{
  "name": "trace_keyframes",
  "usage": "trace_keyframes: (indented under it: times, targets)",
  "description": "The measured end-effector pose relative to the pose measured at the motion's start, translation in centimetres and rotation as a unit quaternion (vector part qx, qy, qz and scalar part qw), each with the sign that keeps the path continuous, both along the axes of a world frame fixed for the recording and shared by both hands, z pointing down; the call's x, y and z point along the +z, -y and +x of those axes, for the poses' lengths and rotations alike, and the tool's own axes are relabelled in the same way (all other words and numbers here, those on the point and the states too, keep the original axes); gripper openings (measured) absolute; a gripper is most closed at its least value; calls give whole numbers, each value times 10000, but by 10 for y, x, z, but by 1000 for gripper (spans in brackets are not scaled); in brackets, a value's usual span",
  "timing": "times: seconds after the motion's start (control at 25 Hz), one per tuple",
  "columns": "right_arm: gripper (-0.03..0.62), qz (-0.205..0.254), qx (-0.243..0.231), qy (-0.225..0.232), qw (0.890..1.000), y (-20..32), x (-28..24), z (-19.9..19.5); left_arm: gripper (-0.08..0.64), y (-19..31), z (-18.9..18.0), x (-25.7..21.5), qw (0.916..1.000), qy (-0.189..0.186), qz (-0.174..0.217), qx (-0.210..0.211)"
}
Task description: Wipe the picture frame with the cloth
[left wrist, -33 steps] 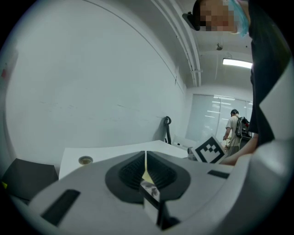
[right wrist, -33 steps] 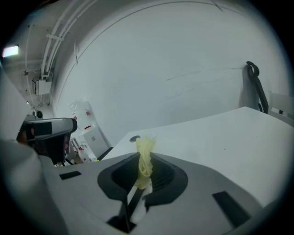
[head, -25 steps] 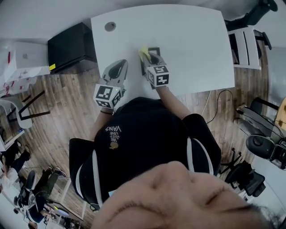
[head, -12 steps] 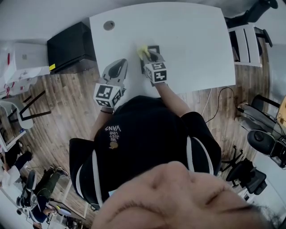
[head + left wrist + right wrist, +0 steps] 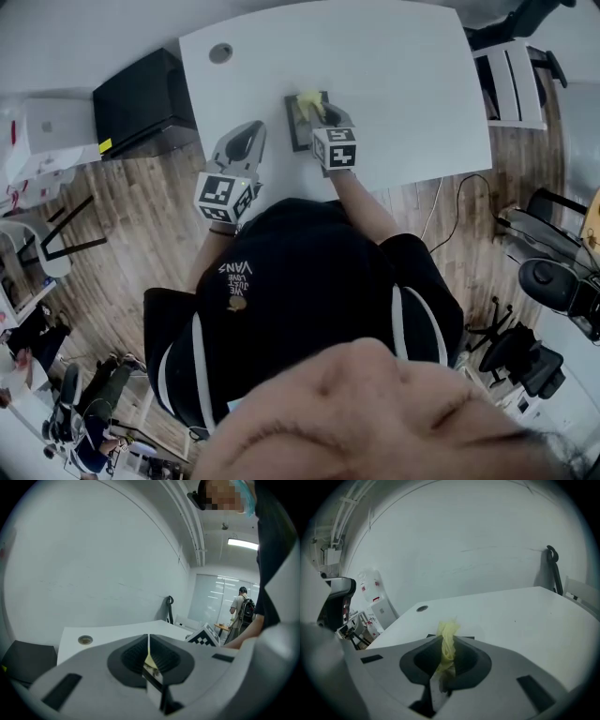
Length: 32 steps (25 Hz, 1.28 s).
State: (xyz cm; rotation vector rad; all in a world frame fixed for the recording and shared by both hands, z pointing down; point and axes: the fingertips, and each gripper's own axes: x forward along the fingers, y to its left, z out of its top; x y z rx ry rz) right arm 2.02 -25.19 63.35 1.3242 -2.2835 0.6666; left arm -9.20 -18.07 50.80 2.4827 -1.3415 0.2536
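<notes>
A dark picture frame point(image 5: 298, 122) lies flat on the white table point(image 5: 403, 75), near its front edge. My right gripper point(image 5: 324, 118) is over the frame, shut on a bunched yellow cloth point(image 5: 307, 104) that rests on the frame's far part. In the right gripper view the cloth point(image 5: 447, 644) sticks up between the closed jaws, and only thin dark strips of the frame point(image 5: 467, 638) show beyond them. My left gripper point(image 5: 248, 141) hovers at the table's front left edge, left of the frame, with its jaws closed on nothing point(image 5: 148, 656).
A round cable hole point(image 5: 220, 53) sits in the table's far left corner. A black cabinet point(image 5: 141, 94) stands left of the table and a chair point(image 5: 511, 75) to its right. A person with a backpack point(image 5: 243, 609) stands far off.
My right gripper has pushed the cloth a little farther away across the frame. The left gripper has stayed beside the table edge.
</notes>
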Motion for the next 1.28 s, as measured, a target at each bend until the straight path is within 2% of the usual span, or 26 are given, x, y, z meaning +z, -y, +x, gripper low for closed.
trace_keyframes:
  times: [0.4,0.8,0.96,1.28]
  targets:
    - [51,57,596,-96,9982,3,-1,45,21,-1,8,0,9998,-12,27,180]
    - [51,137,845,-151,9962,0,-5,69,20,-6,11,-1,9999,-29,43,159]
    - [51,217,772,50,9968,-2,-16,60,20,-7,12,-3,9998,-40,61,157]
    - [51,244,232,354,9988,-16,-27,6,21,-12,8,-4,10000,-42,58,63]
